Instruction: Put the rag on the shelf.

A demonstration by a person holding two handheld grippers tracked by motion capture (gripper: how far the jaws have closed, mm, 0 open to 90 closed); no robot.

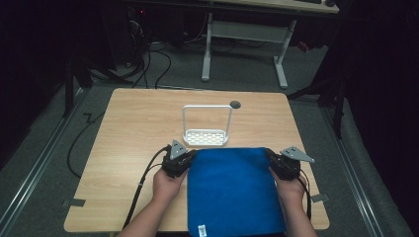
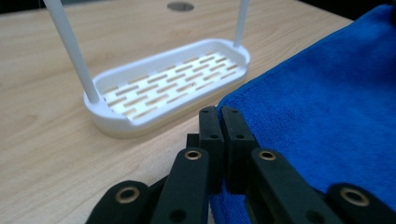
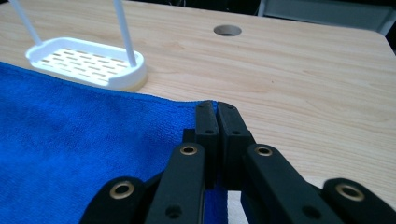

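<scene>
Table [image 1: 123,128] fills mid-frame, pale wood, cable hole [image 1: 235,104] near its far edge. Blue towel [image 1: 232,192] lies flat at lower centre, near edge at the table's front. White slotted rack [image 1: 206,129] with tall hoop handle stands just above the towel's top edge. Left gripper [image 1: 189,157] and right gripper [image 1: 271,158] each pinch a far corner, jaws closed on cloth, likely so the towel can be lifted evenly, folded or hung.

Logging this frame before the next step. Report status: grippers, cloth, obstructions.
Left gripper shut on blue cloth at its far left corner. Right gripper shut on far right corner. Cloth flat on table. White rack just beyond far edge.
</scene>
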